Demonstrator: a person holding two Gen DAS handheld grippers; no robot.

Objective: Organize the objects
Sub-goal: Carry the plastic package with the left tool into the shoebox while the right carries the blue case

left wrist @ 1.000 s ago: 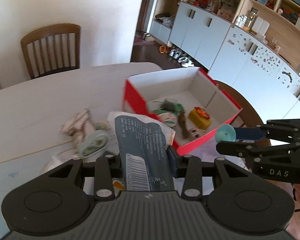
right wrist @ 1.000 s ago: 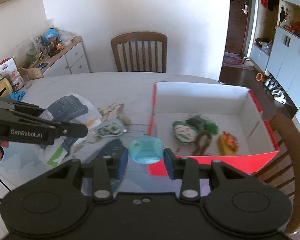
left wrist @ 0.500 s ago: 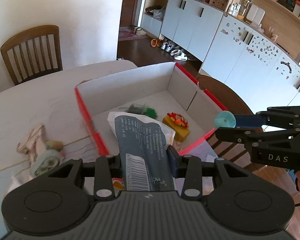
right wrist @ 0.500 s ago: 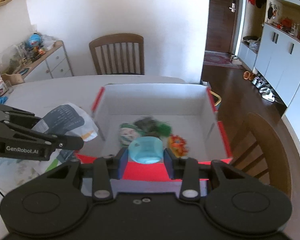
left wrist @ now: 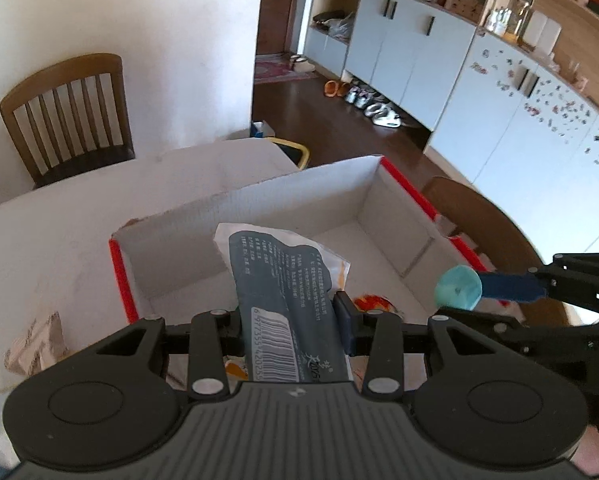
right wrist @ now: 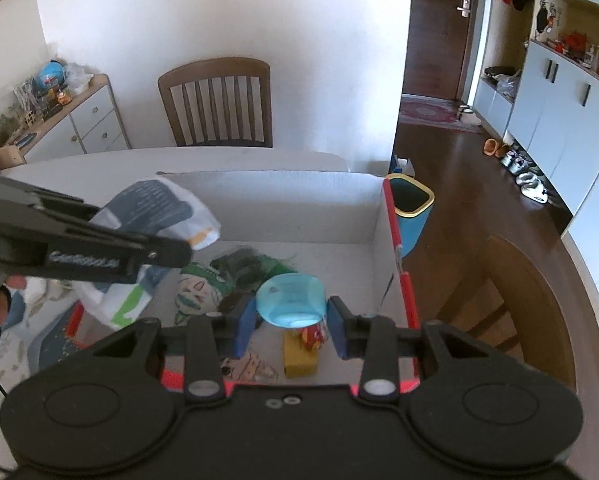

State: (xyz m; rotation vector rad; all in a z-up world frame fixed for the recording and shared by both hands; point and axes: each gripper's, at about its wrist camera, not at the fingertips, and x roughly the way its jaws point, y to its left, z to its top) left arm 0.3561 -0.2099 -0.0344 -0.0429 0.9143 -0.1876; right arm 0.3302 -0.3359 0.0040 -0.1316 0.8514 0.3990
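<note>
Starting at the far left of the right wrist view, a low white sideboard stands against the wall, its top crowded with small toys and a globe. Next to it a slatted wooden chair is pushed up to the pale table. On that table sits an open cardboard box, white inside with red outer edges; a green-haired doll face and a yellow block lie on its floor among other small items.

The left gripper is clamped on a dark blue and white snack bag, barcode toward the camera, and the bag hangs over the left part of the box. The right gripper is pinched on a light blue rounded cap-like piece, held above the box's near right area.

Just beyond the box's right wall a blue bin with a yellow rim stands on the dark wood floor. A second wooden chair is at the table's right edge. Farther right, shoes line the foot of tall pale blue cabinets, with open wooden shelves above them. A dark door closes the hallway behind.
</note>
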